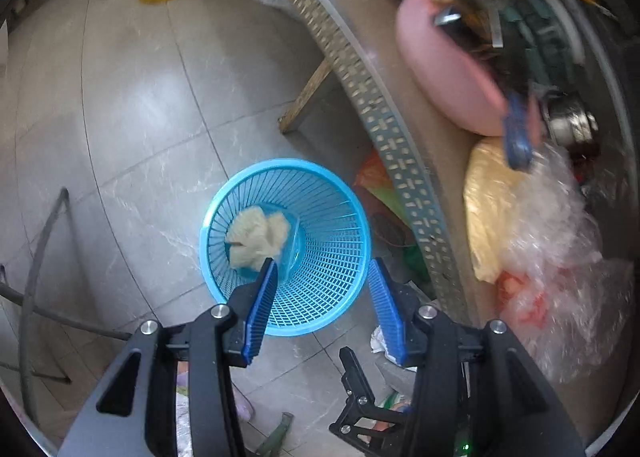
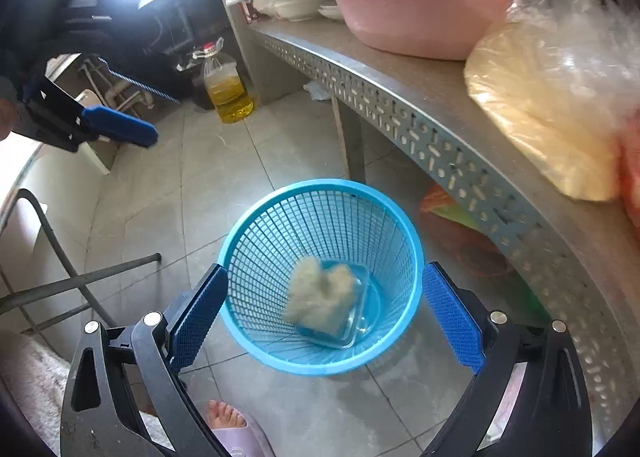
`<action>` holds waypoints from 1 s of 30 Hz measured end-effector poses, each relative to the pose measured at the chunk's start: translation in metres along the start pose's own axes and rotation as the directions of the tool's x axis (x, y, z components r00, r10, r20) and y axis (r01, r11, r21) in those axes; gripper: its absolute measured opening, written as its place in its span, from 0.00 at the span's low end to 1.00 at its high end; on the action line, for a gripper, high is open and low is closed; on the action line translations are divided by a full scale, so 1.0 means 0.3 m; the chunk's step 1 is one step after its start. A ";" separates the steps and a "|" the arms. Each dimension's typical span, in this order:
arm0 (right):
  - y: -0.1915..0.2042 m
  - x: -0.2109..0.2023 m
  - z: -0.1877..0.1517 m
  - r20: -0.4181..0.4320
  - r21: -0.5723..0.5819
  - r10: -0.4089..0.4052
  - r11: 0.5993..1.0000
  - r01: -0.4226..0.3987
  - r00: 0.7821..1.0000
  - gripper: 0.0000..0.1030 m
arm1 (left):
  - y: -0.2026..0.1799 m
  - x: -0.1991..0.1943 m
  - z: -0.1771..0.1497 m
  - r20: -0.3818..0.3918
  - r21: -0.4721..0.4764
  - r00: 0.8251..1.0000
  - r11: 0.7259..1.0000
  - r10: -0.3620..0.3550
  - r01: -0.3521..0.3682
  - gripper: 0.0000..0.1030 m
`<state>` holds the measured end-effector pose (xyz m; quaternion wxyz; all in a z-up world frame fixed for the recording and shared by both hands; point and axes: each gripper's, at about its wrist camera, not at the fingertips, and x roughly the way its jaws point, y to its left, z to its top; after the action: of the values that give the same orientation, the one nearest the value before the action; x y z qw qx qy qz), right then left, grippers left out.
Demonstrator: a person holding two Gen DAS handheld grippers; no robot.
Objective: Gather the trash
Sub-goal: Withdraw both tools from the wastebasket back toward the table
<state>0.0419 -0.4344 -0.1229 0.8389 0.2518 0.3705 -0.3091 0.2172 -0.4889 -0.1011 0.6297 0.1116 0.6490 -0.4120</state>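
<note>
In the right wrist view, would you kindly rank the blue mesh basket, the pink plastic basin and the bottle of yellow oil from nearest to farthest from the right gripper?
1. Blue mesh basket: on the floor directly below the open right gripper, between its fingers.
2. Pink plastic basin: up on the shelf, to the right.
3. Bottle of yellow oil: on the floor, far back, upper left.

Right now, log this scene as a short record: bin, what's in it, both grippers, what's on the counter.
bin: blue mesh basket standing upright on the tiled floor beside the counter
contents: beige crumpled wad on a clear plastic tray at the bottom
left gripper: open, nothing between its jaws, above the bin
right gripper: open, empty, above the bin
counter: pink basin, clear bag of pale grain
</note>
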 end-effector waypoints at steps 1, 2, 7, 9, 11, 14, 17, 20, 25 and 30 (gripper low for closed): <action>0.002 -0.014 -0.007 0.003 0.001 0.003 1.000 -0.003 1.000 0.90 | -0.016 -0.035 -0.016 0.018 0.025 1.000 1.000 0.004 -0.004 0.45; 0.007 -0.031 -0.010 0.006 0.003 0.007 1.000 -0.007 1.000 0.90 | -0.028 -0.074 -0.031 0.038 0.051 0.999 0.999 0.001 -0.003 0.45; 0.054 -0.138 -0.021 0.028 -0.029 0.028 0.999 -0.028 0.999 0.91 | -0.072 -0.314 -0.162 0.182 0.171 0.983 0.985 -0.023 -0.008 0.55; 0.076 -0.186 -0.017 0.043 -0.049 0.038 0.998 -0.036 0.998 0.92 | -0.071 -0.407 -0.228 0.239 0.200 0.971 0.980 -0.031 -0.018 0.60; 0.100 -0.232 -0.014 0.061 -0.068 0.059 0.996 -0.055 0.996 0.92 | -0.055 -0.496 -0.302 0.292 0.214 0.955 0.977 -0.051 -0.013 0.65; 0.142 -0.295 -0.002 0.089 -0.115 0.078 0.991 -0.068 0.993 0.92 | -0.017 -0.617 -0.419 0.370 0.210 0.927 0.977 -0.061 -0.019 0.72; 0.187 -0.362 0.012 0.118 -0.160 0.097 0.984 -0.077 0.988 0.92 | 0.033 -0.701 -0.530 0.439 0.196 0.897 0.980 -0.047 -0.045 0.80; 0.235 -0.425 0.024 0.145 -0.201 0.108 0.977 -0.077 0.984 0.92 | 0.088 -0.760 -0.641 0.486 0.166 0.874 0.983 -0.013 -0.077 0.86; 0.311 -0.508 0.035 0.176 -0.245 0.112 0.967 -0.067 0.978 0.92 | 0.208 -0.827 -0.799 0.528 0.074 0.847 0.992 0.050 -0.105 0.94; 0.377 -0.547 0.040 0.187 -0.288 0.088 0.957 -0.031 0.978 0.92 | 0.345 -0.878 -0.909 0.561 -0.050 0.822 0.995 0.096 -0.082 0.94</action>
<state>0.0396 -0.3107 0.0338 0.9080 0.1082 0.3179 -0.2507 0.1359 -0.1404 0.0615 0.8127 0.0082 0.4339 -0.3889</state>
